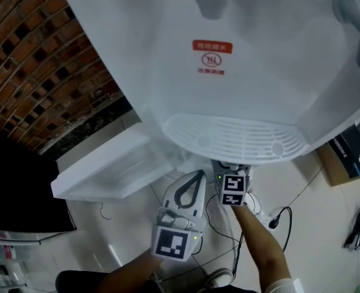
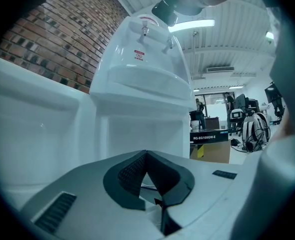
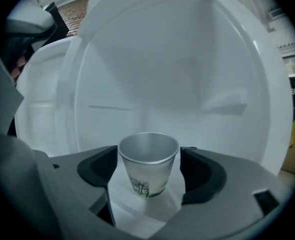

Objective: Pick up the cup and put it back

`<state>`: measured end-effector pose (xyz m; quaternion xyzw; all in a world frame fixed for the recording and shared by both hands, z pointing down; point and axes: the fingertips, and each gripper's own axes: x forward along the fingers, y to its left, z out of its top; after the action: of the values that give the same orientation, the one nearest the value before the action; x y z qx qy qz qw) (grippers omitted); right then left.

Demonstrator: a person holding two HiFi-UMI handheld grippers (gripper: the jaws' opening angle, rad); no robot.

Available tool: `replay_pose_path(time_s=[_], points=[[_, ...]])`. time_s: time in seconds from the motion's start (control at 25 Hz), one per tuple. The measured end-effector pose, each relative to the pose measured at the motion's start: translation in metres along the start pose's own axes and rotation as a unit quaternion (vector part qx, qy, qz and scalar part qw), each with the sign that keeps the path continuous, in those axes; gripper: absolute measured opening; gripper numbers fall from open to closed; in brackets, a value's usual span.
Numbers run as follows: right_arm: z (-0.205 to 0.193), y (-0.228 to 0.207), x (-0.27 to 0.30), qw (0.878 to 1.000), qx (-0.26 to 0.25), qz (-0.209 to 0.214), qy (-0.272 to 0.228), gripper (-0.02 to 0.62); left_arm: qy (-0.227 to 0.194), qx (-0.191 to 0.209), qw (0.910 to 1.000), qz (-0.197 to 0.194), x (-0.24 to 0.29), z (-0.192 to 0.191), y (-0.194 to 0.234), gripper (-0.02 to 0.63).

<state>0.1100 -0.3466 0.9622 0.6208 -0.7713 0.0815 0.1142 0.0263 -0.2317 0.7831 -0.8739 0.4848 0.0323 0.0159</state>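
A small metallic cup (image 3: pixel 148 171) with a printed design stands upright on a white surface inside the white water dispenser's (image 1: pixel 229 72) lower recess. My right gripper (image 3: pixel 148 154) is open, with its dark pads (image 3: pixel 100 171) standing to either side of the cup, at or just off its rim. In the head view only its marker cube (image 1: pixel 234 191) shows, and its jaws are hidden under the dispenser's drip tray (image 1: pixel 235 139). My left gripper (image 1: pixel 198 174) hangs just left of it, shut with nothing in it, and points at the dispenser (image 2: pixel 142 84) from lower down.
A brick wall (image 1: pixel 39 60) rises to the left. A white shelf-like unit (image 1: pixel 107 170) stands beside the dispenser. On the tiled floor lie a power strip with cables (image 1: pixel 268 218) and a cardboard box (image 1: pixel 345 157). Desks and chairs (image 2: pixel 242 119) fill the room behind.
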Motion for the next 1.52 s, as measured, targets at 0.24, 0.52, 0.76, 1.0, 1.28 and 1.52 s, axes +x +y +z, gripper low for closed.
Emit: replay_pose_path(time_s=[0.24, 0.52, 0.76, 1.0, 1.28, 1.52], points=[[-0.004, 0.001, 0.007, 1.000, -0.003, -0.001, 0.011, 0.354, -0.001, 0.000, 1.0000, 0.009, 0.001, 0.001, 0.007, 0.002], [0.023, 0.015, -0.022, 1.000, -0.013, 0.019, 0.001, 0.353, -0.001, 0.006, 0.9999, 0.012, 0.001, -0.002, 0.011, 0.002], [0.068, 0.027, -0.080, 0.999, 0.004, 0.030, -0.010, 0.353, -0.011, 0.000, 0.9998, 0.015, 0.004, 0.002, 0.012, 0.002], [0.109, 0.032, -0.139, 0.999, -0.008, 0.024, -0.032, 0.353, -0.024, 0.002, 0.9997, 0.006, 0.006, 0.010, 0.005, 0.002], [0.134, 0.041, -0.164, 0.998, -0.037, 0.025, -0.045, 0.353, -0.043, 0.009, 0.9990, -0.010, 0.005, 0.025, -0.012, 0.002], [0.162, 0.041, -0.180, 0.998, -0.050, 0.022, -0.045, 0.352, -0.054, 0.011, 0.9985, -0.008, 0.003, 0.057, -0.015, 0.002]])
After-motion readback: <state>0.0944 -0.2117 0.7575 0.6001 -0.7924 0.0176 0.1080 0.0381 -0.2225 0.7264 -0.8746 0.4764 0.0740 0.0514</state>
